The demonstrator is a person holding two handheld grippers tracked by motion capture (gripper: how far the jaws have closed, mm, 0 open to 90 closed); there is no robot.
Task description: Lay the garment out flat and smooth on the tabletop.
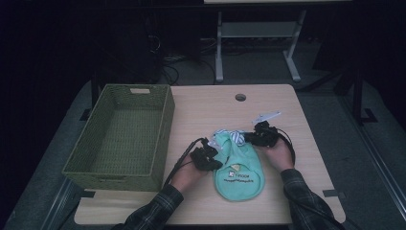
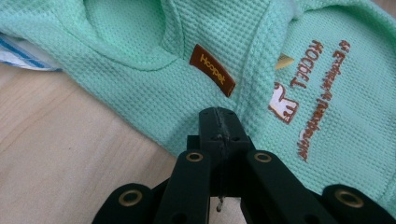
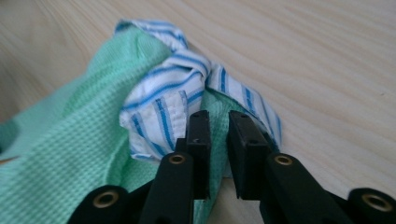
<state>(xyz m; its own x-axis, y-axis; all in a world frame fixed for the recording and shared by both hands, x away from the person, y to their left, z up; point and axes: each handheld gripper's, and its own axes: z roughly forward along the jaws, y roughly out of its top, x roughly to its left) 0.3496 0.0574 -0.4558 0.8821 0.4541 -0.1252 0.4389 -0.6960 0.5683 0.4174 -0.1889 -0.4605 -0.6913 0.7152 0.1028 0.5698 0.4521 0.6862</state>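
Left claw (image 2: pixel 218 122) pinched tight on green shirt (image 2: pixel 140 88), flat on worktop (image 1: pixel 282 187) between both claws. Right claw (image 3: pixel 218 140) narrowly parted, straddling shirt edge just beside striped collar (image 3: pixel 159 100).

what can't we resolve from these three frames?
- High view: print on the green garment too small and dim to read.
- Left gripper view: jaws together at a seam; whether cloth is pinched is hidden by the jaws.
- Right gripper view: striped collar underside hidden by its folds.

Brown tag (image 2: pixel 212 70) on green garment (image 2: pixel 140 70): "Hoopet".
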